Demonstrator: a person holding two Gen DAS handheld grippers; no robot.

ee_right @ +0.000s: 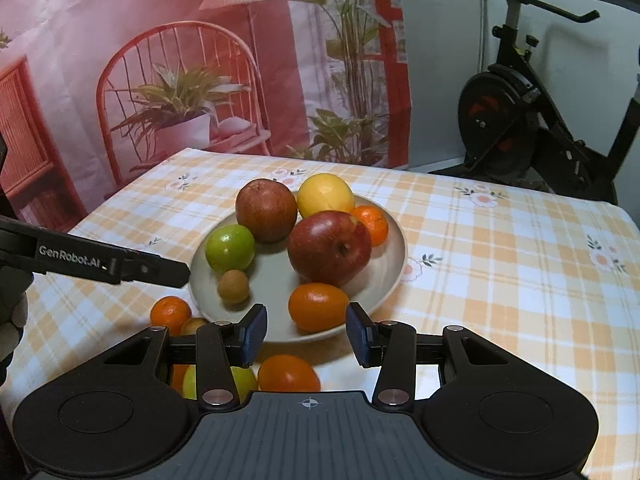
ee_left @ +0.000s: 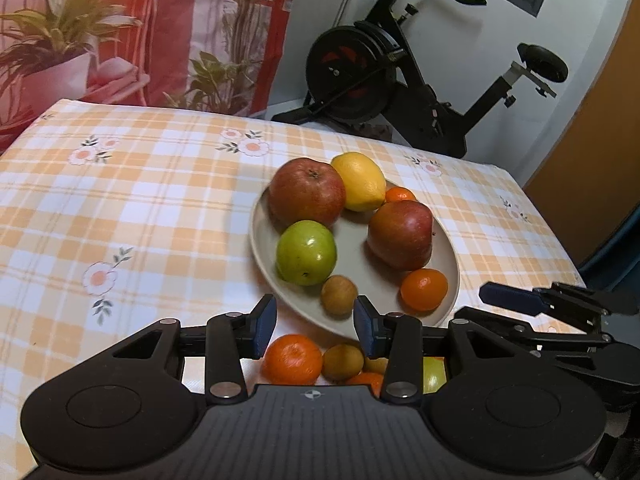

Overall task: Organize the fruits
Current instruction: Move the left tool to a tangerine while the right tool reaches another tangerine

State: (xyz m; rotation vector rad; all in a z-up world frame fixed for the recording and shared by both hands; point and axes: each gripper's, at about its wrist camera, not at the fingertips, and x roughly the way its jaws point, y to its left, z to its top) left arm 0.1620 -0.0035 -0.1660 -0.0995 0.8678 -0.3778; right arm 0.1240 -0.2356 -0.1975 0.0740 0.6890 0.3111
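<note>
A beige plate [ee_left: 450,248] [ee_right: 390,264] on the checked tablecloth holds two red apples [ee_left: 306,192] [ee_right: 330,252], a green apple [ee_left: 306,252] [ee_right: 230,250], a lemon [ee_left: 360,180] [ee_right: 325,194], two mandarins [ee_left: 424,289] [ee_right: 316,306] and a small brown fruit [ee_left: 339,294] [ee_right: 234,286]. More fruit lies on the cloth before the plate: a mandarin [ee_left: 292,358] [ee_right: 170,314], an orange fruit [ee_right: 288,374], a brown fruit [ee_left: 342,361] and a green fruit [ee_right: 242,380]. My left gripper [ee_left: 315,326] is open and empty above the near rim. My right gripper [ee_right: 306,334] is open and empty at the near rim.
An exercise bike [ee_left: 400,76] [ee_right: 532,120] stands beyond the table's far right edge. A printed backdrop [ee_right: 180,60] hangs behind the table. The tablecloth [ee_left: 120,200] spreads left of the plate. The left gripper's arm shows in the right wrist view [ee_right: 100,262].
</note>
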